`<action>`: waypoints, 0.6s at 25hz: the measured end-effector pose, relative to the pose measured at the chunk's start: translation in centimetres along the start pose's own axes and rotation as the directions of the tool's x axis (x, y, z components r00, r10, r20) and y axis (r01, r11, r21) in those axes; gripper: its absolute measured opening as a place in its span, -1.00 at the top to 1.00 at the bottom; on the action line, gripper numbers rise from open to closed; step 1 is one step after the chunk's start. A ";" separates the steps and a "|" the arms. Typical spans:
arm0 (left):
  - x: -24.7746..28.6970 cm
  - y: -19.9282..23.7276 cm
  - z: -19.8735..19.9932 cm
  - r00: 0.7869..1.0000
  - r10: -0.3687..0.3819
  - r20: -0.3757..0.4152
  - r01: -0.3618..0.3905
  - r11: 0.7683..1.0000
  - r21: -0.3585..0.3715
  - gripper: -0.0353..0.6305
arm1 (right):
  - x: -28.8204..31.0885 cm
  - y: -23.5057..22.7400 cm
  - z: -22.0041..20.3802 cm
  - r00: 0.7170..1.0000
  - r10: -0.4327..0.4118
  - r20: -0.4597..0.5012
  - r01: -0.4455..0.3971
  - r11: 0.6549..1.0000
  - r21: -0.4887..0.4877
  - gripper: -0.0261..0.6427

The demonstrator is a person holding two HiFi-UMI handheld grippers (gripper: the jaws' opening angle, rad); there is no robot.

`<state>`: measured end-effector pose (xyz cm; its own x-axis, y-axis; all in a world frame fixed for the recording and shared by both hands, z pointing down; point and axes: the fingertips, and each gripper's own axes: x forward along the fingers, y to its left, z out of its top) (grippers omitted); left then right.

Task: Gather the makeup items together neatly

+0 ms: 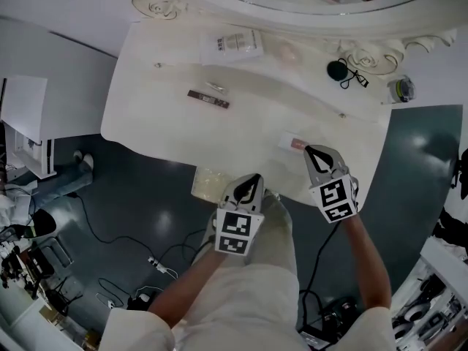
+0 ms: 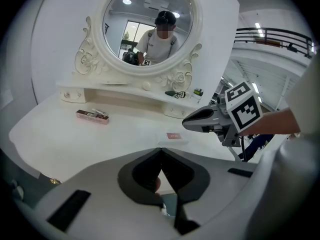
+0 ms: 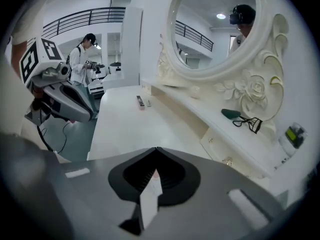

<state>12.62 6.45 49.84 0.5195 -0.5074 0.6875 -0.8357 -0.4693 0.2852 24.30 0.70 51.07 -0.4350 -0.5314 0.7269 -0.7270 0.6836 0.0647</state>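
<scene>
Both our claws were closed: right gripper (image 1: 311,151) just beside the white packet (image 1: 294,142), left gripper (image 1: 253,178) near it.

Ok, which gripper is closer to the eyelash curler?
Right. The right gripper, shut on a white sachet, is over the table in front of the eyelash curler; the left gripper hangs at its front edge.

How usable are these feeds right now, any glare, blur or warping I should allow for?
Head view: even light, but the white vanity top is washed out, with lamp glare on the dark floor. Left gripper view: heavy fisheye bend, black corners, left gripper soft. Right gripper view: same warp; small white pink-tipped sachet in the right gripper is blurred.
</scene>
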 end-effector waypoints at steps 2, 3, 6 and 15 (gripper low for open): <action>0.0 -0.3 0.1 1.000 -0.003 -0.003 0.003 1.000 0.013 0.87 | -0.8 0.3 0.1 1.000 -0.018 0.020 0.017 0.999 0.045 0.91; 0.0 -0.4 0.1 1.000 -0.003 -0.006 0.004 1.000 0.024 0.87 | -1.2 0.5 0.1 0.999 -0.024 0.028 0.022 0.998 0.065 0.91; 0.1 -0.6 0.2 1.000 0.003 -0.015 -0.002 0.999 0.051 0.87 | -1.9 0.9 -0.1 0.999 -0.029 0.038 0.026 0.995 0.094 0.91; -0.2 -0.8 0.4 1.000 0.014 0.022 -0.013 1.000 -0.016 0.87 | -2.0 1.7 -0.4 0.999 -0.010 0.044 0.006 0.995 0.095 0.91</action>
<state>13.22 6.67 49.21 0.5117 -0.5295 0.6766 -0.8454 -0.4509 0.2864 24.17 3.11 50.01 -0.4502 -0.5598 0.6957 -0.7769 0.6296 0.0039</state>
